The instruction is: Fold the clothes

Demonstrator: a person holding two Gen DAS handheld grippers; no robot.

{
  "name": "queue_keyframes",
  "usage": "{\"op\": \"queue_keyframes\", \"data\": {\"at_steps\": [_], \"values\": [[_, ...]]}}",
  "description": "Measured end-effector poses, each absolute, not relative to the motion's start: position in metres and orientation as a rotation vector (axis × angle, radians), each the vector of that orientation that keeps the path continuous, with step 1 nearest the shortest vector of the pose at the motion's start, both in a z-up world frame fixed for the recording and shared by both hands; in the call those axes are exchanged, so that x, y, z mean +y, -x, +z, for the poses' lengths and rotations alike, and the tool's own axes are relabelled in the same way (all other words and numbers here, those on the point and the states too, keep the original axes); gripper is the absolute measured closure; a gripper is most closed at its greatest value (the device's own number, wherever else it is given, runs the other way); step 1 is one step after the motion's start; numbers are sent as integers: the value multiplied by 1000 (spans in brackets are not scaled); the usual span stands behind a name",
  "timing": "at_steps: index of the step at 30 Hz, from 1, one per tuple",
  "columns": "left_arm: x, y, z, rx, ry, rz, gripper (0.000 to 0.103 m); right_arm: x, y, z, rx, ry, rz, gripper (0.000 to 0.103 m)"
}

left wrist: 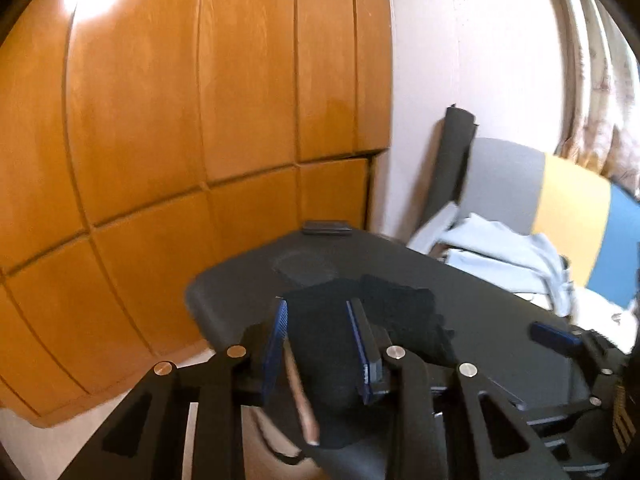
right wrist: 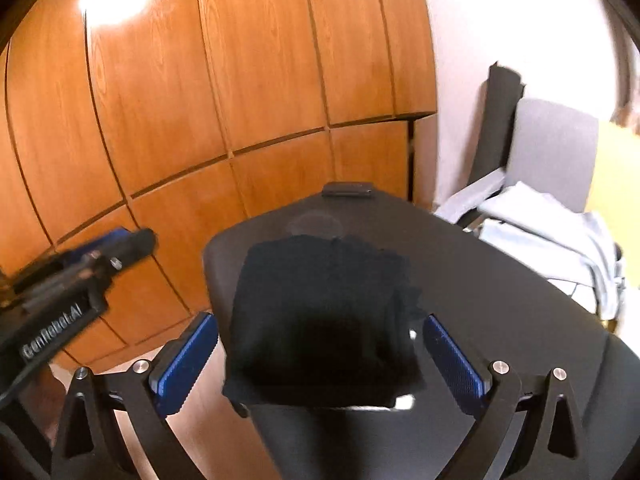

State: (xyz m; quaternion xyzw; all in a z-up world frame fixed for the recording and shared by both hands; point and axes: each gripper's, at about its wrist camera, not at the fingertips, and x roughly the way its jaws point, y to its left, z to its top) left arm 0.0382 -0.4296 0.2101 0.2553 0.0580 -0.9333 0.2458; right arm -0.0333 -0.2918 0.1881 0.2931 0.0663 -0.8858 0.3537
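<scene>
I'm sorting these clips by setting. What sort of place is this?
Most likely a room in a home, perhaps a bedroom. A wooden wardrobe fills the wall, a curtain hangs at the right, and a black garment lies on a dark table, with pale clothes heaped behind it.

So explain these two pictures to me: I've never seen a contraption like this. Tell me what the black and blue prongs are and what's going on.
The prongs are two-finger tools that a person carries, one per hand, each with a wide-angle camera looking along its fingers. One picture comes from the left hand-held gripper, the other from the right hand-held gripper. Both look at a dark table with a folded black garment lying on it, in front of a wooden wardrobe. Pale clothes are piled on a chair beside the table. The right one's blue pads stand wide apart, holding nothing. The left one's are partly open over the garment; no grip shows.
</scene>
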Motion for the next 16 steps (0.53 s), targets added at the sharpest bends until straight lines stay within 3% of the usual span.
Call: {"op": "queue_keyframes", "data": {"at_steps": [10, 16], "values": [[-425, -26, 200, 224, -806, -2551, 73, -293, 7, 191, 261, -664, -2329, 0], [-430, -34, 202, 250, -714, -2582, 73, -294, 6, 183, 305, -669, -2344, 0]]}}
